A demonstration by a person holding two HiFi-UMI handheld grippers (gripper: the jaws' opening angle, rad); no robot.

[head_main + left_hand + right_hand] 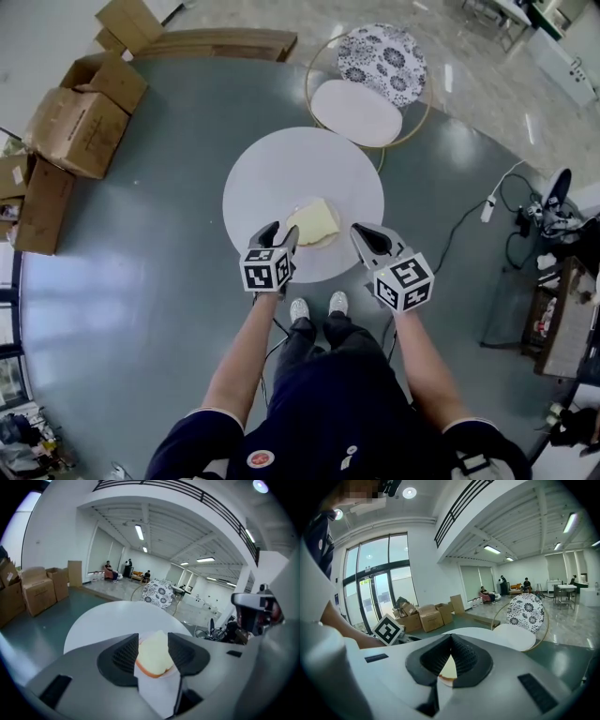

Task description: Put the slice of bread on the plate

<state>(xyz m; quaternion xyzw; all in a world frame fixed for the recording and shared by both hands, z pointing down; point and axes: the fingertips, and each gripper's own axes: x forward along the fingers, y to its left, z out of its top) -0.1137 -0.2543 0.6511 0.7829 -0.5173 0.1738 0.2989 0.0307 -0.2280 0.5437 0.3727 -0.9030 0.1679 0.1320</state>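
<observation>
**Head view.**
- Slice of bread (pixel 314 223): lies flat on the plate (pixel 327 246), at the lower middle of the round white tabletop (pixel 281 169), close to its near edge.
- My left gripper (pixel 279 234): just left of the slice.
- My right gripper (pixel 370 239): just right of it.
- Step, as I judge it: placing done, letting go done. The next move calls only for drawing both hands back and up, clear of the plate rim.
- Room: bare tabletop above and to either side. Chair (pixel 370 103) at upper right and boxes (pixel 80 117) at far left, both well apart from the tabletop's near edge.

**Left gripper view.**
- Fingers (pixel 117 656): wide apart, pressing on nothing.
- Slice (pixel 154 658): shows in the gap but lies beyond it, on the plate.
- Risk, as I judge it: a low pull-back could nudge the crust.

**Right gripper view.**
- Fingers (pixel 466 656): tips together, nothing between them.
- Slice (pixel 447 670): only a sliver shows under the closed tips.
</observation>
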